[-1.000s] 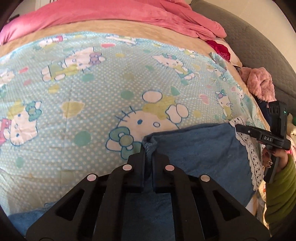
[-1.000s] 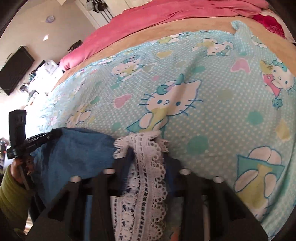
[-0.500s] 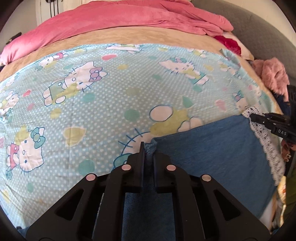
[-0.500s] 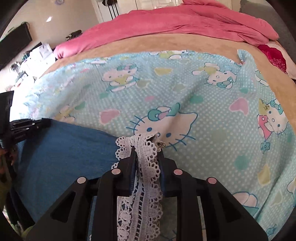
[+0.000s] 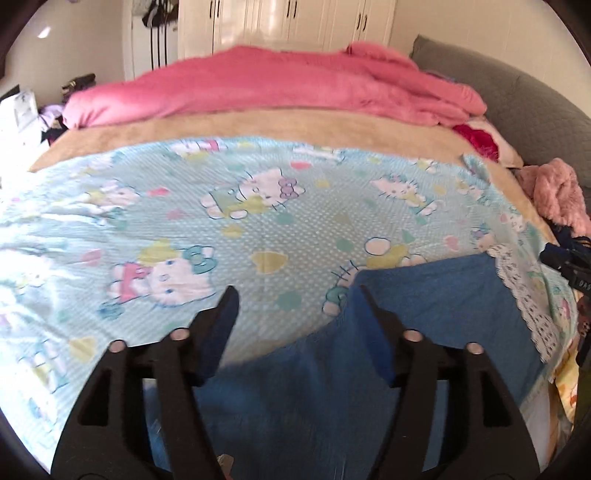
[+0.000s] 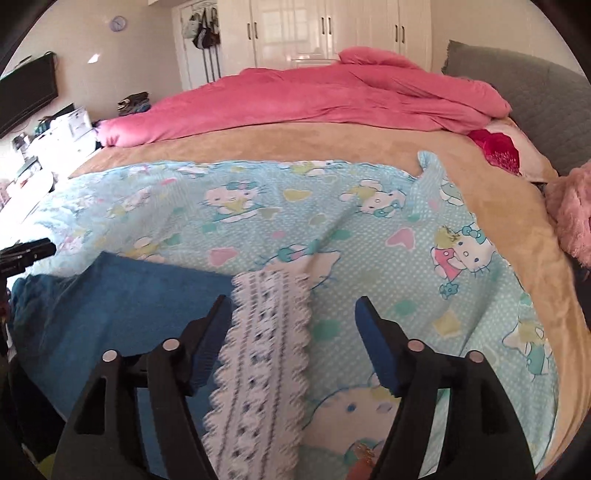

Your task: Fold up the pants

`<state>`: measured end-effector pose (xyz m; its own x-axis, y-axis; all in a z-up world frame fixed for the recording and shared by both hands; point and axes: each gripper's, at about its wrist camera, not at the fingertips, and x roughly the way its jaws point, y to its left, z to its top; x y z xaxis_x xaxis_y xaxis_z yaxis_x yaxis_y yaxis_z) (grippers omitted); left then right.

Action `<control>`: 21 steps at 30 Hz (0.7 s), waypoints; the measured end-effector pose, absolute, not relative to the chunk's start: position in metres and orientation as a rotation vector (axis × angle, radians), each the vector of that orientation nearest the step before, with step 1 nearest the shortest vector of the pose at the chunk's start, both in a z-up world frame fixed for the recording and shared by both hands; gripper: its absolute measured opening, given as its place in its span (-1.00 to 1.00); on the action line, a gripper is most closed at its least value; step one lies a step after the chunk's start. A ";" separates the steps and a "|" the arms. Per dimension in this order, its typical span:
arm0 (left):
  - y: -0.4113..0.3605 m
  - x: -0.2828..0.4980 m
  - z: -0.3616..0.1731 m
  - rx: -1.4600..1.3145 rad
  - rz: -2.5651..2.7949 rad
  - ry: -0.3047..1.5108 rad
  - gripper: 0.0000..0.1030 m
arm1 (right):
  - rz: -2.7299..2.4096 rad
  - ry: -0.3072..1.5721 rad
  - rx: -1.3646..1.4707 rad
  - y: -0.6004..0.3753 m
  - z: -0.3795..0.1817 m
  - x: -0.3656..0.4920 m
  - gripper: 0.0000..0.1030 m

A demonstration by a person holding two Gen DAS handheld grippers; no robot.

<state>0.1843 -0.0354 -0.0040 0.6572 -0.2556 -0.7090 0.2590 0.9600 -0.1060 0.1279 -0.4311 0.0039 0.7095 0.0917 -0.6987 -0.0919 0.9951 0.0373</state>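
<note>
Blue denim pants (image 5: 436, 314) with a white lace hem (image 5: 524, 295) lie flat on the near edge of the Hello Kitty sheet (image 5: 258, 221). My left gripper (image 5: 295, 299) is open and empty just above the pants' left corner. In the right wrist view the pants (image 6: 122, 295) lie at the left and the lace hem (image 6: 266, 332) runs between the open fingers of my right gripper (image 6: 291, 306), which holds nothing. Each gripper shows at the edge of the other's view: the right one (image 5: 565, 262) and the left one (image 6: 26, 253).
A pink duvet (image 5: 277, 85) is heaped at the far side of the bed over a tan blanket (image 5: 258, 129). A grey headboard (image 5: 517, 92), a red pillow (image 5: 476, 140) and a pink fluffy garment (image 5: 557, 195) are at the right. White wardrobes (image 6: 314, 29) stand behind.
Both grippers opened and let go of the pants, then lifted and drew back. The pants now lie spread flat on the sheet.
</note>
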 end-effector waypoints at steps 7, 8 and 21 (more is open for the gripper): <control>-0.046 0.145 -0.032 0.076 -0.291 0.874 0.56 | 0.294 0.805 -0.092 -0.352 -0.014 0.103 0.49; -0.049 0.145 -0.038 0.087 -0.280 0.888 0.61 | 0.319 0.816 -0.102 -0.340 -0.018 0.104 0.49; -0.011 0.148 -0.077 0.042 -0.158 0.933 0.68 | 0.207 0.981 -0.101 -0.344 -0.058 0.123 0.50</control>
